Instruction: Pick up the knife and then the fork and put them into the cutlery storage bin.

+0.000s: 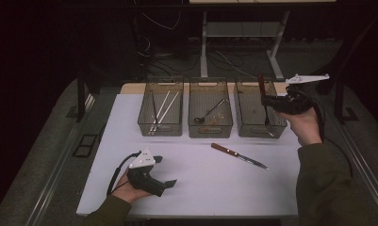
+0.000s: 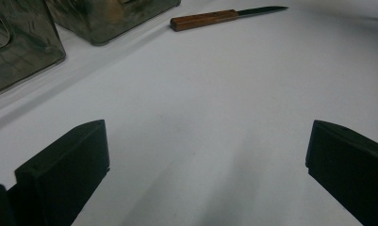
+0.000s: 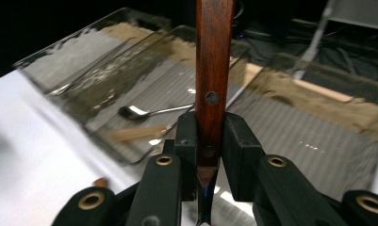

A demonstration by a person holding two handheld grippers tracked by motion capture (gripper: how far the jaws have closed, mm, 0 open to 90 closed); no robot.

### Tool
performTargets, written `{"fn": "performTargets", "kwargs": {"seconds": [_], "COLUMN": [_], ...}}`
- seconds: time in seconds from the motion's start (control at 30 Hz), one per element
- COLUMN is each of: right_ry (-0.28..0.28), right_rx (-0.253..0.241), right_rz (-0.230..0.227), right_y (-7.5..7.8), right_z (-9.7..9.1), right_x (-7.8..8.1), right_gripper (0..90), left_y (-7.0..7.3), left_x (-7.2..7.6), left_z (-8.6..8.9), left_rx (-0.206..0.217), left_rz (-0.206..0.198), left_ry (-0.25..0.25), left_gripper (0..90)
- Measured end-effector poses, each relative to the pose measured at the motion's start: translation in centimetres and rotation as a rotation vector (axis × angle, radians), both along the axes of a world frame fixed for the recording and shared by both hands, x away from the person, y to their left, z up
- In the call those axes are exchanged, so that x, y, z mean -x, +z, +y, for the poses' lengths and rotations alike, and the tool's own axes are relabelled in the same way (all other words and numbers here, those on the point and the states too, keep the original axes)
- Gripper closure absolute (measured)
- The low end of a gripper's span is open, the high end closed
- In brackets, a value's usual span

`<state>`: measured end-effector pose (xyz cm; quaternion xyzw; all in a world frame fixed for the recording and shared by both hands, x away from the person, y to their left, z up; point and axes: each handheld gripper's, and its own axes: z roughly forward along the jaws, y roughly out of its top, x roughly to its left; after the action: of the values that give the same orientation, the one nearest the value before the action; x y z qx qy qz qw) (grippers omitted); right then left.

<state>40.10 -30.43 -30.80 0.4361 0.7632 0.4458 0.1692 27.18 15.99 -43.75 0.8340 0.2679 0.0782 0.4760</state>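
- Fork [image 1: 266, 110], wooden-handled: held upright in the right gripper [image 1: 271, 102], handle up, metal end hanging down over the rightmost bin [image 1: 252, 126]. In the right gripper view the handle [image 3: 213, 70] stood between the two jaws, which were closed onto it near its lower end, a rivet visible just above the grip.
- Rightmost bin: clear plastic, one of three in a row at the far edge of the worktop [image 1: 201, 183].
- Middle bin [image 1: 210, 129]: held a spoon [image 1: 209, 114].
- Left bin [image 1: 160, 129]: held pale chopsticks [image 1: 162, 110].
- Knife [image 1: 239, 156]: wooden handle, lying flat on the worktop in front of the bins, well apart from both grippers.
- Left gripper [image 1: 170, 183]: resting low on the near worktop, jaws wide apart, holding nothing.
- Handling note, as a judgement: the fork seemed bound for the rightmost bin. It would go best lowered with the tines inside the walls, clear of the rim, then tilted to lie along the bin floor before the jaws let go; a release from height could bounce it out.
- Markings: no brand, label or writing legible on any item.
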Motion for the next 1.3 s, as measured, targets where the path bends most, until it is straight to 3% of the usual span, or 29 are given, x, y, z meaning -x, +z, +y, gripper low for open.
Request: {"fn": "performTargets", "kwargs": {"seconds": [0.2, 0.33, 0.47, 0.63, 1.0, 1.3], "right_ry": [-0.056, -0.098, -0.138, -0.162, -0.174, -0.17], "right_rx": [-0.022, -0.008, -0.027, -0.008, 0.033, 0.087], "right_rz": [-0.017, -0.026, -0.052, -0.06, -0.021, 0.053], "right_y": [0.4, 0.2, -0.6, -1.6, -4.4, -6.8], "right_z": [-1.2, -1.6, -2.2, -2.3, -2.5, -2.8], "right_x": [-1.5, -2.5, -3.4, -4.5, -6.1, -6.2], "right_gripper": [77.4, 77.4, 77.4, 77.4, 77.3, 77.3], "left_y": [0.0, 0.1, 0.1, 0.2, 0.2, 0.2], "left_x": [-0.1, 0.0, 0.0, 0.0, 0.0, 0.1], "left_z": [0.0, 0.0, 0.0, 0.1, 0.0, 0.0], "left_rx": [-0.003, 0.0, 0.002, 0.011, 0.019, 0.017], "left_rz": [-0.002, -0.004, -0.004, -0.006, -0.002, -0.003], "left_ry": [-0.005, -0.007, -0.004, -0.005, -0.004, -0.008], "left_gripper": [0.0, 0.0, 0.0, 0.0, 0.0, 0.0]}}
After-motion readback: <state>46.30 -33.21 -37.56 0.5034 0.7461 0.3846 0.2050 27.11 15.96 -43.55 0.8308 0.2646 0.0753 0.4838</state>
